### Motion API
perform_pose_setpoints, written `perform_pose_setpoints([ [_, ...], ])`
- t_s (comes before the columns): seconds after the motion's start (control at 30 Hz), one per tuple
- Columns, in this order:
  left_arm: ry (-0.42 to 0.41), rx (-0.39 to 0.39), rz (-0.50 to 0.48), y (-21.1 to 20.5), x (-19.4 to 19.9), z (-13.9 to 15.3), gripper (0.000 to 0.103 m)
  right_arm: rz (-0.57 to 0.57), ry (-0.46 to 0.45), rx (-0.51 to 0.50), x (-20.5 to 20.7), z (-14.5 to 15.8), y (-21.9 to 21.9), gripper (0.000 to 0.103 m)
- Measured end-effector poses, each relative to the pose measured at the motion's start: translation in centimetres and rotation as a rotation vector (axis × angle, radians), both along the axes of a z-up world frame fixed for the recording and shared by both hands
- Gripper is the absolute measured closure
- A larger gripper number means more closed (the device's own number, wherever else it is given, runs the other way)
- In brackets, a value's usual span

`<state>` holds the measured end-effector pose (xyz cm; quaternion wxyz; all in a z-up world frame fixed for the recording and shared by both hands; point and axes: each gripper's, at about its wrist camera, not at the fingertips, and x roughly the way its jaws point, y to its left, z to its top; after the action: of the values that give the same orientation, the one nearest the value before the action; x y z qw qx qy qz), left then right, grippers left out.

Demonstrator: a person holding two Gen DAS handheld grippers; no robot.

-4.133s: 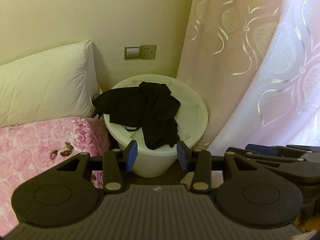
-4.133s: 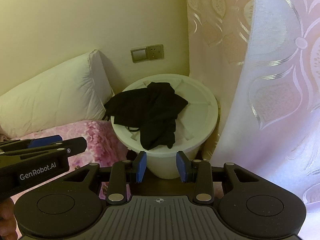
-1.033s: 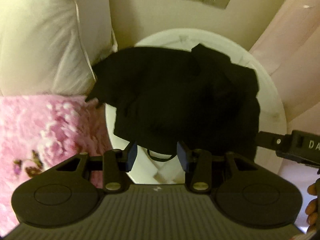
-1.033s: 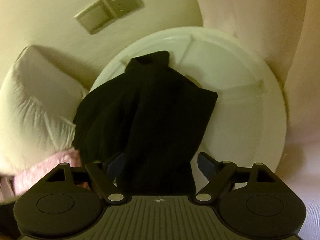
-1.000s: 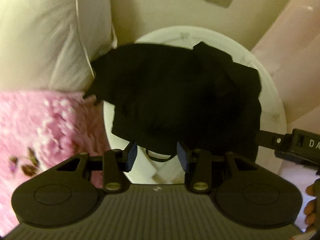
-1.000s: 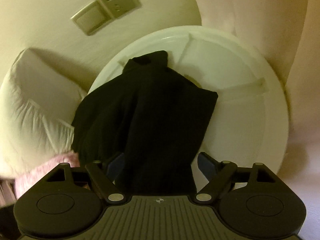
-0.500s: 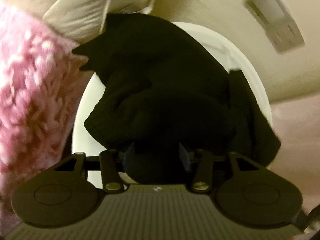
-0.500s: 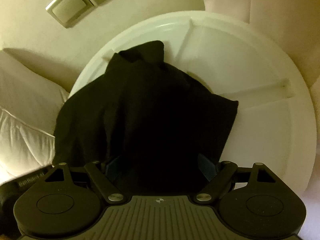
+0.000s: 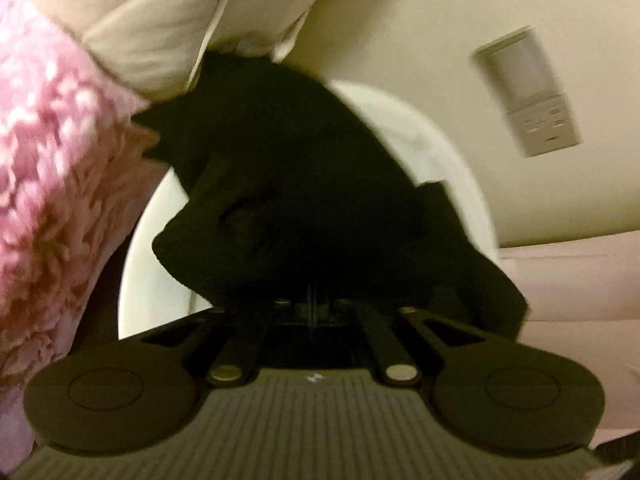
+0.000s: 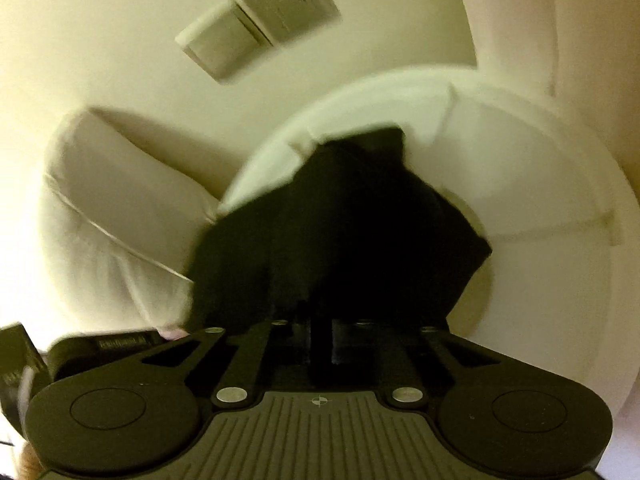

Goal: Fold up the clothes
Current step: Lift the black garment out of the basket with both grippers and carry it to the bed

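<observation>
I am looking at a black garment lying crumpled over the top of a round white tub, its bulk running from the upper left of the left wrist frame, where one corner is touching the pink floral blanket below the white pillow, down toward the lower right. In the right wrist frame the black garment is stretching from the tub's far rim down to the bottom centre.

My left gripper is pinching a fold of the cloth, jaws clenched together. My right gripper is closing its jaws, with dark fabric caught in the narrow gap between them. A wall switch and socket plate is showing blurred at the upper left there.
</observation>
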<state>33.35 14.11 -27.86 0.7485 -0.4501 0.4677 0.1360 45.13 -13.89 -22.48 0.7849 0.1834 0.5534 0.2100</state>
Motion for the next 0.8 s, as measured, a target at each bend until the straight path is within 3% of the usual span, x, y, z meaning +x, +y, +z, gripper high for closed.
perform_pose_setpoints([
  [0.27, -0.188, 0.053, 0.028, 1.3, -3.4, 9.3, 0.103, 0.078, -0.161, 0.154, -0.6, 9.1, 1.7, 0.096],
  [0.47, -0.362, 0.121, 0.095, 3.1, -8.1, 16.8, 0.103, 0.165, -0.293, 0.275, -2.8, 15.6, 4.9, 0.097],
  [0.67, -0.527, 0.215, 0.240, 5.2, -16.8, 24.3, 0.103, 0.343, -0.460, 0.413, -7.3, 23.2, 9.7, 0.097],
  [0.8, -0.617, 0.300, 0.373, 6.2, -25.9, 29.0, 0.103, 0.490, -0.538, 0.541, -12.9, 27.9, 14.1, 0.097],
])
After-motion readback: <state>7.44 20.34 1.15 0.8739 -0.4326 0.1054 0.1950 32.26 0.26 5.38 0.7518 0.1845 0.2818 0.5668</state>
